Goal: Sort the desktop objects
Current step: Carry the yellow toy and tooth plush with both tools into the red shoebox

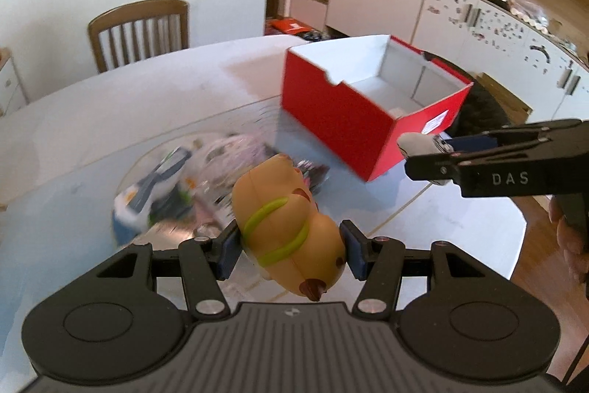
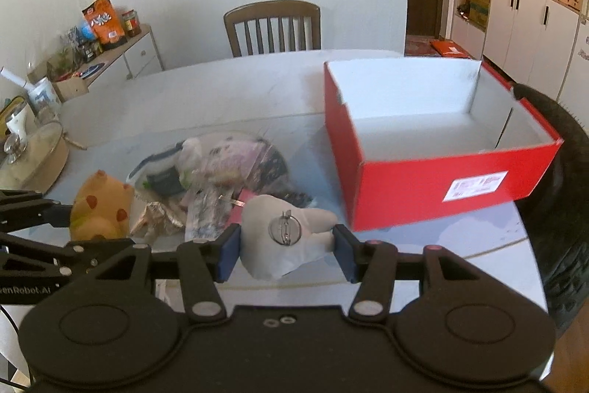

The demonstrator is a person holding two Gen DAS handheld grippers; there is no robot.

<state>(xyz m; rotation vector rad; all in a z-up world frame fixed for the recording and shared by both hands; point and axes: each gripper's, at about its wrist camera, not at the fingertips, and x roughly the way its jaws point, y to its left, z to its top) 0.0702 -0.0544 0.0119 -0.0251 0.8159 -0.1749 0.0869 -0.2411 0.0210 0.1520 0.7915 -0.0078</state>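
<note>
Left gripper [image 1: 291, 251] clamped on tan toy [image 1: 283, 227], right gripper [image 2: 287, 253] on grey plush [image 2: 283, 238]; red box [image 2: 434, 186] empty.

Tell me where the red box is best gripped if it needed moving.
Grip the red box by its near short wall, one finger inside and one outside, coming from above. It stands open-topped and empty, far wider than either gripper's span, so a thin rim is probably the only grippable part.

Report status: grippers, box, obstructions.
Left gripper clamps tan animal toy. Right gripper clamps grey plush badge. Red box empty, path clear.
</note>
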